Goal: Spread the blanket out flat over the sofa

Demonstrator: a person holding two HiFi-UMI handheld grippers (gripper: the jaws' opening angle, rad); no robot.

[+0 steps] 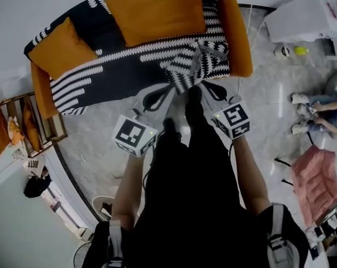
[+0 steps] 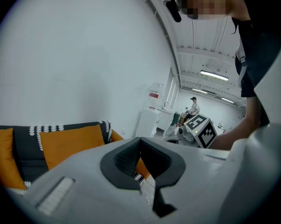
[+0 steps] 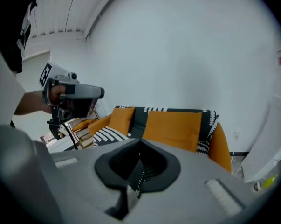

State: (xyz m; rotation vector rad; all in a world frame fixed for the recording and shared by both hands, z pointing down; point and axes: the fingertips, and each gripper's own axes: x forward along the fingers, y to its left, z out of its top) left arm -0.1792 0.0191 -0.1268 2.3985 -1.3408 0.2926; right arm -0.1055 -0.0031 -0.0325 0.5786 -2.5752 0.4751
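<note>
The fingers of the right gripper are pressed together, and a narrow strip of the black-and-white blanket is pinched between them and hangs down below the pads. The fingers of the left gripper are likewise closed, with a small piece of the same patterned cloth showing at their lower edge. Each gripper's marker cube shows in the head view, the left cube and the right cube side by side. Both grippers reach toward the front edge of the sofa.

The rest of the blanket lies over the orange sofa, covering the seat and running up over the backrest. A bunched fold rises near the seat's front right, where the grippers meet it. Two orange cushions stand on top of it, a larger one and a smaller one.

Around the sofa is pale marbled floor. A low shelf holding orange things stands to the left, a white unit stands to the right, and a pink cloth lies nearer the person.
</note>
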